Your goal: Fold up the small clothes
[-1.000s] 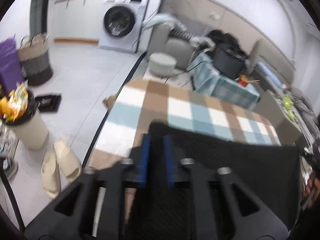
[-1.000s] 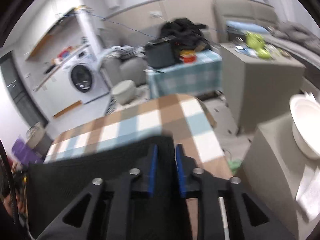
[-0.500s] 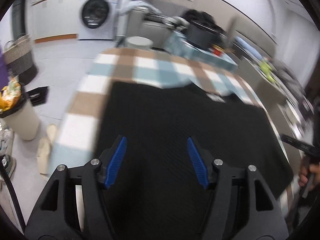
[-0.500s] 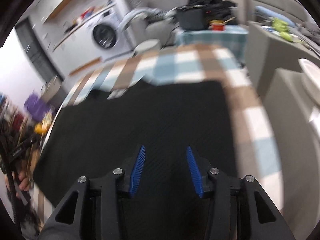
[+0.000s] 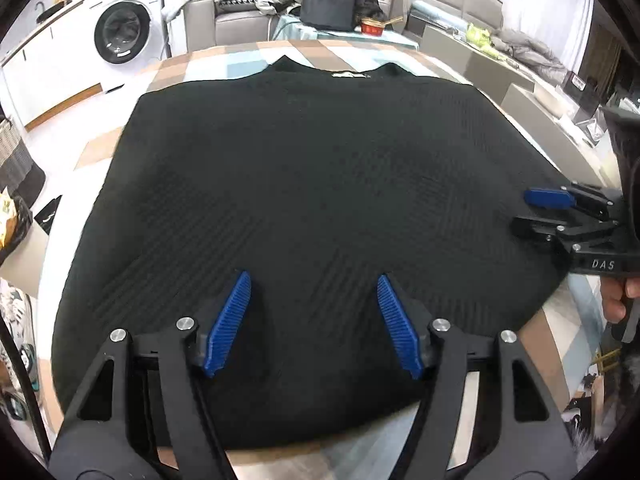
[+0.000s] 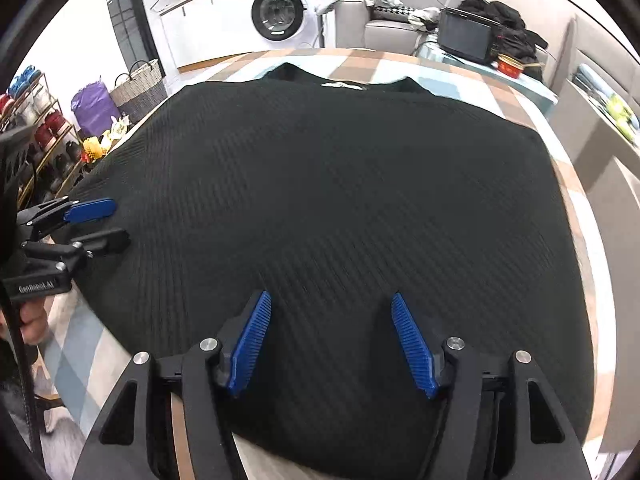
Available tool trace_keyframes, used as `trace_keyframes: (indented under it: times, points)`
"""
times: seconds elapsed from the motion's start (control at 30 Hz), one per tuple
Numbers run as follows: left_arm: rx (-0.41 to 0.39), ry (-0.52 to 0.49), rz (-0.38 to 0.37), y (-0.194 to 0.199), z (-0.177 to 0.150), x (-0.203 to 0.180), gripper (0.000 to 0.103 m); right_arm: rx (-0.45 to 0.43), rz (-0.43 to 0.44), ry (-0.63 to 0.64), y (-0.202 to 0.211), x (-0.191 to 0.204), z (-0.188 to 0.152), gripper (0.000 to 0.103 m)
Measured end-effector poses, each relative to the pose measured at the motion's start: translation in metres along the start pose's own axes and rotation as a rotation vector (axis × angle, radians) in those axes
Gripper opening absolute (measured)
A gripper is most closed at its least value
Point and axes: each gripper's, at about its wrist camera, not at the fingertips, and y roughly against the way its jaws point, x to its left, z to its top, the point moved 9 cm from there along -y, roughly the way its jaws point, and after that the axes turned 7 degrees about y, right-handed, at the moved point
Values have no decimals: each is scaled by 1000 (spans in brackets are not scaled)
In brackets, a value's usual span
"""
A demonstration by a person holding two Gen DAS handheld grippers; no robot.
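A black ribbed garment (image 5: 312, 184) lies spread flat on the checked table (image 5: 240, 54), collar with a white label (image 5: 350, 75) at the far side; it also fills the right wrist view (image 6: 328, 184). My left gripper (image 5: 314, 292) is open and empty over the garment's near hem. My right gripper (image 6: 330, 316) is open and empty over the near hem too. Each gripper shows in the other's view, open: the right one (image 5: 536, 210) at the right edge, the left one (image 6: 102, 220) at the left edge.
A washing machine (image 5: 120, 36) stands far left, a sofa with piled clothes (image 5: 248, 4) behind the table. A woven basket (image 6: 140, 84) and shoe rack (image 6: 36, 120) stand left. Grey cabinets (image 5: 480, 60) stand right.
Both grippers were shut on the garment, lifting it; they opened, let it down flat on the table and pulled back to the near hem.
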Motion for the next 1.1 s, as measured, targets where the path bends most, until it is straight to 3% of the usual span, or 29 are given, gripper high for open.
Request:
trace_keyframes:
  times: [0.13, 0.33, 0.7, 0.83, 0.87, 0.93, 1.0, 1.1]
  points:
    - [0, 41, 4, 8, -8, 6, 69, 9, -32, -30, 11, 0, -10, 65]
    - [-3, 48, 16, 6, -5, -5, 70, -24, 12, -43, 9, 23, 2, 67]
    - [-1, 61, 29, 0, 0, -16, 76, -21, -31, 72, 4, 41, -3, 74]
    - [2, 53, 37, 0, -1, -18, 76, -20, -92, 125, 12, 14, -17, 77]
    - [3, 50, 34, 0, -1, -18, 76, -11, -103, 105, 16, 0, -23, 81]
    - [5, 39, 21, 0, -4, -21, 76, 6, -87, 10, 26, -28, -35, 81]
    - [8, 23, 24, 1, -3, -25, 76, 33, -193, -20, 33, -53, -44, 81]
    - [3, 0, -29, 3, 4, -44, 76, 3, -202, -70, 43, -59, -42, 81]
